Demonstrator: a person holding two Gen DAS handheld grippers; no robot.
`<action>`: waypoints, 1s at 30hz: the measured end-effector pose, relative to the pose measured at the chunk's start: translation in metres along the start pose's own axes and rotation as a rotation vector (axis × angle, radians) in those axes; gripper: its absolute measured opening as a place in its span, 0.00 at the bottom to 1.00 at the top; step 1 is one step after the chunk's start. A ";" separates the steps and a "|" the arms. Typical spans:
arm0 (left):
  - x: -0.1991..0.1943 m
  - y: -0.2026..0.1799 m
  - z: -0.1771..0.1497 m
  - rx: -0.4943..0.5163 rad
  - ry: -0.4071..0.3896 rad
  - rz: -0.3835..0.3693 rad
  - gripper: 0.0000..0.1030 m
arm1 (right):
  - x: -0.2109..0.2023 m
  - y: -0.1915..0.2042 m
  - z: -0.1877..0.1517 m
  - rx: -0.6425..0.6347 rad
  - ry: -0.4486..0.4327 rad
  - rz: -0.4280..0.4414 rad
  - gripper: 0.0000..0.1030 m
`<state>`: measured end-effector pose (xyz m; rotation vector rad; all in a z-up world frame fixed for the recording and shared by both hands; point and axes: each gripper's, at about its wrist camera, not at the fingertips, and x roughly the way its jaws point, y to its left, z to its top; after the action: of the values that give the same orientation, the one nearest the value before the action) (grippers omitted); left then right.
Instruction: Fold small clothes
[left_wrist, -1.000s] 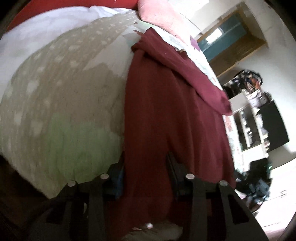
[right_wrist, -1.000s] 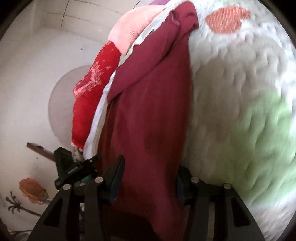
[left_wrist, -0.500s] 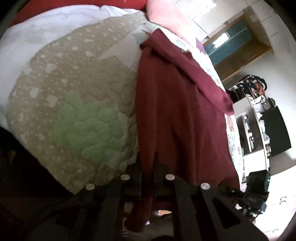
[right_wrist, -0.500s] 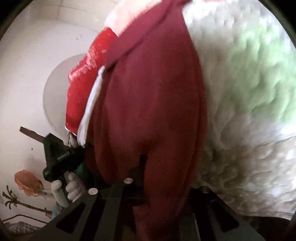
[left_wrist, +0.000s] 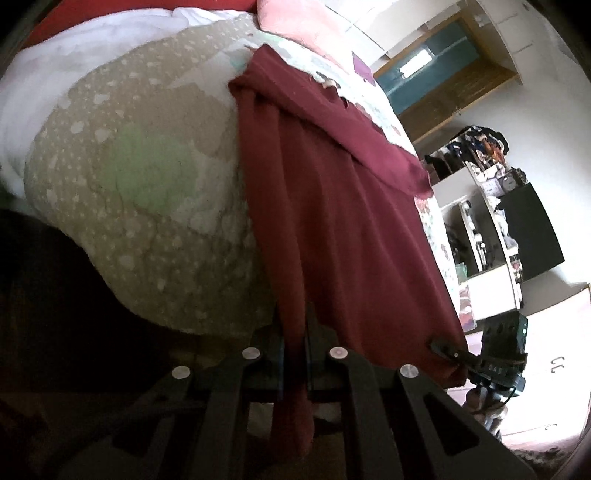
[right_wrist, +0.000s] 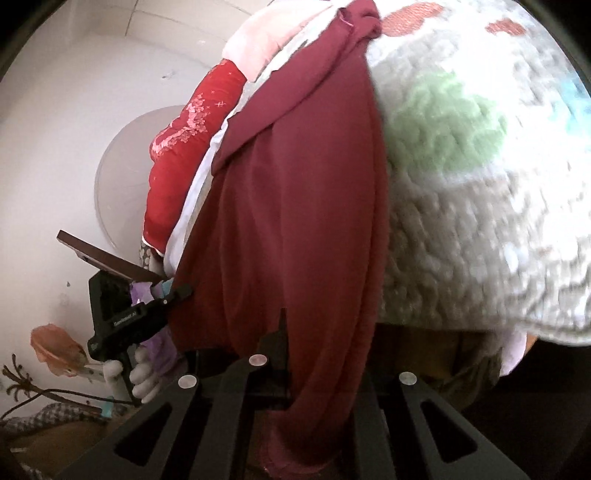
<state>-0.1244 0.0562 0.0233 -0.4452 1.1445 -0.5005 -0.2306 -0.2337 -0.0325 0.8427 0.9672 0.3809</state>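
While your left gripper (left_wrist: 294, 347) has its fingers pinched nearly together on one bottom corner of the maroon garment (left_wrist: 343, 206), the cloth bunches between them and a tail of it hangs below. Your right gripper (right_wrist: 317, 354) grips the other bottom corner, though the draped fabric covers its fingers, so you cannot tell how narrow they stand. From both corners the garment runs up across the quilt (left_wrist: 147, 177), lying along the bed's near edge, its far end folded over in a diagonal flap. Beyond that end, a pink pillow (left_wrist: 295, 22) sits at the head of the bed, with a red patterned cloth (right_wrist: 184, 147) hanging off the bed's side.
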 end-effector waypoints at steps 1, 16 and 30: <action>-0.001 -0.001 0.008 -0.004 -0.005 -0.014 0.07 | 0.002 0.006 0.006 -0.010 -0.010 -0.003 0.05; 0.046 -0.017 0.182 -0.086 -0.086 -0.045 0.07 | 0.024 0.069 0.199 -0.175 -0.158 -0.045 0.05; 0.116 0.048 0.301 -0.392 -0.077 -0.176 0.14 | 0.091 -0.023 0.336 0.230 -0.237 -0.086 0.15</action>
<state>0.2018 0.0509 0.0155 -0.9038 1.1356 -0.4057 0.0990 -0.3437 -0.0040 1.0263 0.8317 0.0926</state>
